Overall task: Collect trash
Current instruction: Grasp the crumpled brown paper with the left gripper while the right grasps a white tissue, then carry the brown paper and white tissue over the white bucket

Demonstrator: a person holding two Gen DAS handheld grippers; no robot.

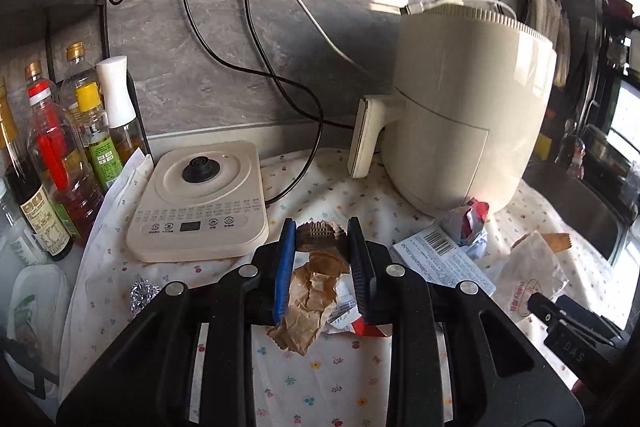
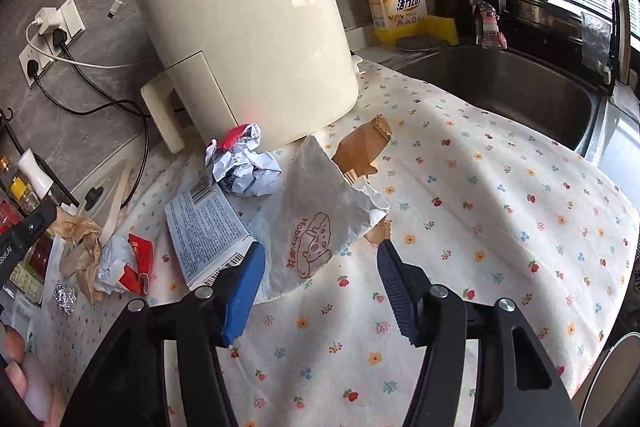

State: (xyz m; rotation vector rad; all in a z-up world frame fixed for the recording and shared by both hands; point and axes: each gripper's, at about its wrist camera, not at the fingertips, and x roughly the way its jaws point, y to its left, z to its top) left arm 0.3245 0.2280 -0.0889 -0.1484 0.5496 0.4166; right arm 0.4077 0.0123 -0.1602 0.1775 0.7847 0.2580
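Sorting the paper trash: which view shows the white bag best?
The right wrist view: the white bag lies whole between the open right gripper fingers. The left wrist view shows it small at the right edge.

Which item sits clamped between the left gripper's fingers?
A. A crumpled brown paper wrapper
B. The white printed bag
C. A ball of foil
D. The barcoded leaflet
A: the left gripper has its pads closed on the crumpled brown paper wrapper, which hangs below them.
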